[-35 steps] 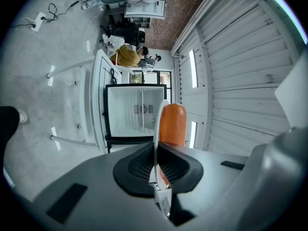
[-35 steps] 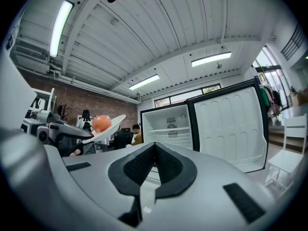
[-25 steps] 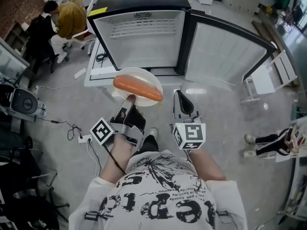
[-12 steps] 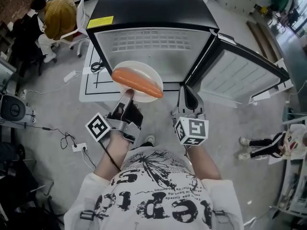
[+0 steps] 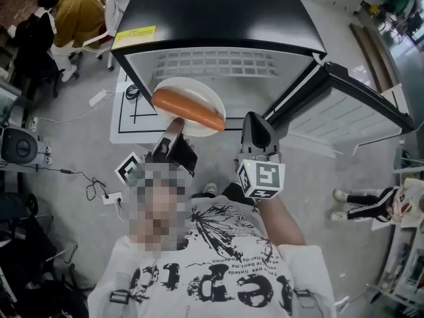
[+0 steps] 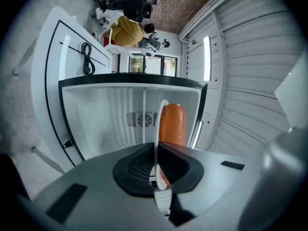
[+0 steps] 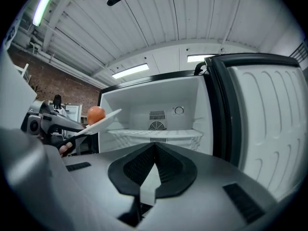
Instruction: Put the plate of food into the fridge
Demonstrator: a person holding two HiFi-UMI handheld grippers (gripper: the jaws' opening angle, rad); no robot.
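Observation:
A white plate (image 5: 173, 91) carries an orange sausage (image 5: 189, 109). My left gripper (image 5: 175, 123) is shut on the plate's near rim and holds it level in front of the open fridge (image 5: 218, 65). In the left gripper view the plate (image 6: 155, 177) stands edge-on between the pads, with the sausage (image 6: 172, 124) beyond them and the fridge's back wall behind. My right gripper (image 5: 256, 120) is shut and holds nothing, beside the plate. In its own view the right gripper (image 7: 155, 147) faces the fridge's wire shelf (image 7: 156, 133), with the plate (image 7: 101, 121) to the left.
The fridge door (image 5: 351, 101) stands swung open to the right. A low white board with black lines (image 5: 129, 121) lies left of the fridge. Cables and a power strip (image 5: 109, 195) trail over the floor at left. A seated person (image 5: 76, 15) is at the far left.
Both grippers and the plate have moved forward towards the fridge opening, which now looms larger. The left gripper's hold on the plate is unchanged.

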